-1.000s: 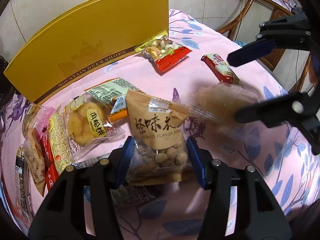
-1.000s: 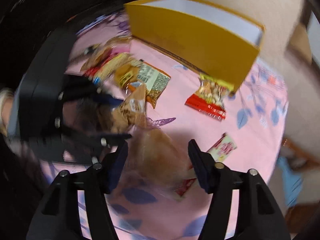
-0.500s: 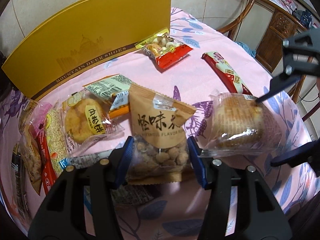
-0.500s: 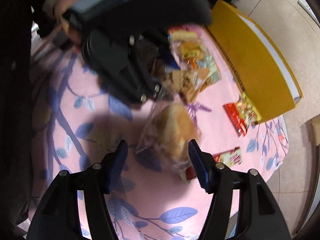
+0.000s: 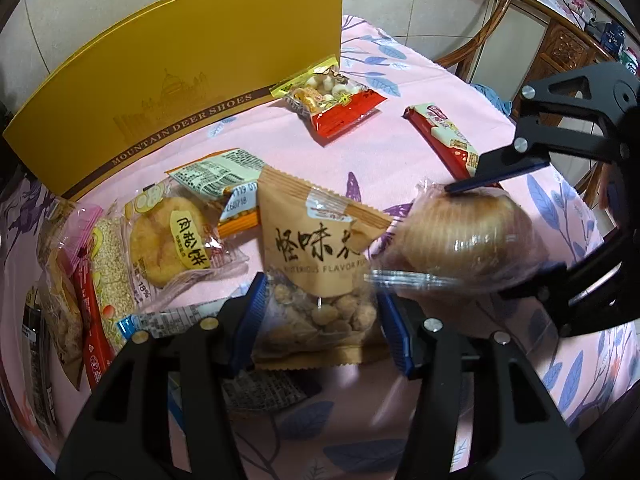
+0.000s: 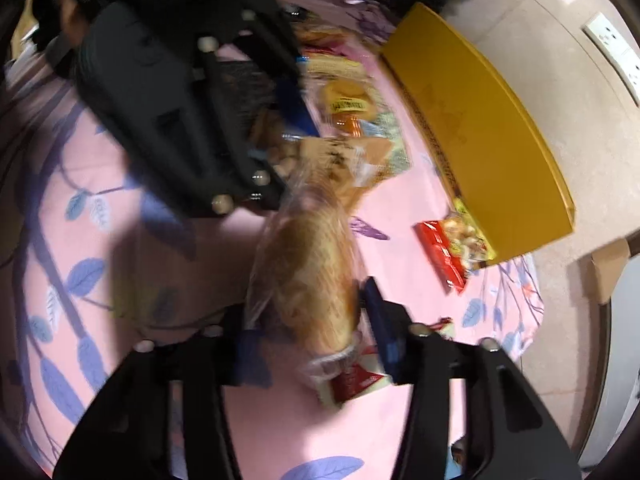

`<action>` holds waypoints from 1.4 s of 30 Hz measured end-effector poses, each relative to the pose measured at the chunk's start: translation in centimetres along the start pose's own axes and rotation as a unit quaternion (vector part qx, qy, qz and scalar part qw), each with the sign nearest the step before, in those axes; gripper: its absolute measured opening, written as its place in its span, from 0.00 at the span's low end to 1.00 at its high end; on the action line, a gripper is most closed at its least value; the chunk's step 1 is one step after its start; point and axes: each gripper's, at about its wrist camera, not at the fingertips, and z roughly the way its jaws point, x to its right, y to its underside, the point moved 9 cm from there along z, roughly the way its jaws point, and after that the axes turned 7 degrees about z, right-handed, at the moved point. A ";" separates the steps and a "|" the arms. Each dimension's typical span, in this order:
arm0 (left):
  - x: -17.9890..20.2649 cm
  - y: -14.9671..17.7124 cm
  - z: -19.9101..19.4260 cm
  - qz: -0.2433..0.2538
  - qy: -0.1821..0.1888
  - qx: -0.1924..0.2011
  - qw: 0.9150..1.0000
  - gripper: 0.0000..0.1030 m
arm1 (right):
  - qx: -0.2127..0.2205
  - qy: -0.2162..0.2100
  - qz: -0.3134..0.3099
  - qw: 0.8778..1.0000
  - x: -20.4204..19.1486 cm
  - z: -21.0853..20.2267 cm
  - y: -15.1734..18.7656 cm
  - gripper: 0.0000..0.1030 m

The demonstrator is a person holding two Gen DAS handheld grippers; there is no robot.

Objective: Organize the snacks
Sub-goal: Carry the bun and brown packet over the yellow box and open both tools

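Both tongs [image 5: 320, 316] [image 6: 306, 316] tilted down, gripping snack packets.

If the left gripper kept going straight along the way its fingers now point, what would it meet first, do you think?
Probably nothing new: the left gripper is already shut on the brown nut packet. Straight beyond the packet, the line most likely meets the pink tablecloth, though depth is hard to judge here.

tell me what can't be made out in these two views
- Right wrist view: motion blur smears the clear-wrapped bun, so whether the right gripper presses it is unclear.
- Left wrist view: the left gripper hides the brown nut pouch's lower corners.
- Left wrist view: the frame's left edge cuts off the snack stack.
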 end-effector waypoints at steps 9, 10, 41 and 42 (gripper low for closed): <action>-0.3 -0.6 -2.0 -0.011 0.006 0.025 1.000 0.44 | 0.001 -0.022 0.138 0.990 2.9 -2.9 -1.2 0.34; -0.4 -0.8 -2.7 -0.014 0.006 0.031 0.999 0.44 | 0.003 -0.025 0.159 0.987 3.3 -3.2 -1.4 0.34; -24.6 -17.5 -7.4 -0.190 -0.119 0.116 0.968 0.44 | 0.206 0.023 0.481 0.852 25.5 -6.0 -16.8 0.34; -24.9 -17.5 -7.0 -0.197 -0.122 0.104 0.967 0.45 | 0.205 0.024 0.486 0.849 25.8 -5.7 -16.9 0.34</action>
